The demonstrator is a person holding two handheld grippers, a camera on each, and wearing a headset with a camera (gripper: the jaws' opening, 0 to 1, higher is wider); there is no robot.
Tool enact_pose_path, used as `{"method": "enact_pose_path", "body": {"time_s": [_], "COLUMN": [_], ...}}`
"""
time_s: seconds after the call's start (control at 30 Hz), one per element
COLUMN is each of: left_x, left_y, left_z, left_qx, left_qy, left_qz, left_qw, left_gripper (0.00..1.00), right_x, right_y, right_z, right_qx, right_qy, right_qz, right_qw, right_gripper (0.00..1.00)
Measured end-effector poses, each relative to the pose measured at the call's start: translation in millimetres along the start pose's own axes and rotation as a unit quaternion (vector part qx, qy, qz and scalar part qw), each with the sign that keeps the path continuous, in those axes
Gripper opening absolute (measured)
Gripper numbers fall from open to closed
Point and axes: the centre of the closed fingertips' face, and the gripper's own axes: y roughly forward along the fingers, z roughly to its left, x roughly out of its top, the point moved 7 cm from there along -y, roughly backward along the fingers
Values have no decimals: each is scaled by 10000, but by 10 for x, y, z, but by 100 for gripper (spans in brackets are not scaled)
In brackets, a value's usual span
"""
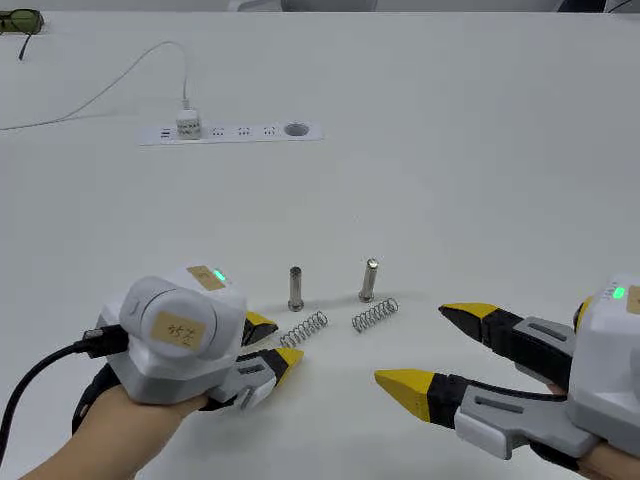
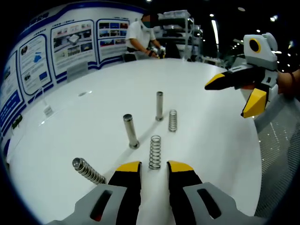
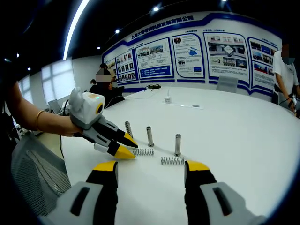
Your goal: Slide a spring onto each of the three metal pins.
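Note:
Two bare metal pins stand upright on the white table: one pin [image 1: 295, 288] [image 2: 131, 131] [image 3: 149, 136] and a second pin [image 1: 369, 280] [image 2: 160, 105] [image 3: 177, 144]. A third pin [image 2: 87, 169] [image 3: 127, 128] carries a spring. Two loose springs lie flat: one spring [image 1: 304, 329] [image 2: 154, 152] [image 3: 143, 151] just ahead of my left gripper [image 1: 276, 340] [image 2: 154, 168] [image 3: 125, 146], the other spring [image 1: 375, 315] [image 2: 172, 120] [image 3: 173, 161] by the second pin. The left gripper is open and holds nothing. My right gripper [image 1: 432, 346] [image 3: 151, 167] [image 2: 229, 99] is wide open, to the right of the pins.
A white power strip [image 1: 235, 131] with a plugged charger [image 1: 188, 122] and cable lies at the back of the table [image 1: 450, 180]. Dark glasses [image 1: 18, 22] rest at the far left corner. People stand beyond the table in both gripper views.

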Motion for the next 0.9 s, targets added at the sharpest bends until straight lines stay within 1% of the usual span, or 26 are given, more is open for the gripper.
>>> {"method": "enact_pose_path", "body": {"time_s": [0.07,0.17,0.27,0.47,0.53,0.6,0.7,0.8,0.9], "left_x": [-7,-7,-7,5,6,11,11,16,15], "left_y": [10,23,37,72,75,75,75,82,81], "left_z": [1,5,12,12,10,15,22,22,22], "left_qx": [-22,-40,-30,-49,-66,-69,-60,-67,-70], "left_qy": [21,47,76,-22,-28,54,22,22,-19], "left_qz": [13,11,21,33,39,72,109,126,134], "left_qw": [10000,10000,10000,10000,10000,9999,9999,9999,9999], "left_gripper": [23,19,19,16,16,15,12,11,11], "right_x": [0,-1,0,-11,-14,-13,-13,-26,-29], "right_y": [-3,-3,-4,0,-2,-5,-10,-10,-15], "right_z": [-9,-15,-12,-14,-20,-24,-32,-42,-56], "right_qx": [-39,-80,-89,-95,-111,-116,-134,-154,-185], "right_qy": [13,65,74,100,79,120,133,181,154], "right_qz": [-3,-2,-4,25,40,30,27,64,87], "right_qw": [10000,9999,9999,9999,9999,9999,9998,9997,9997], "right_gripper": [58,58,58,57,57,57,57,57,57]}}
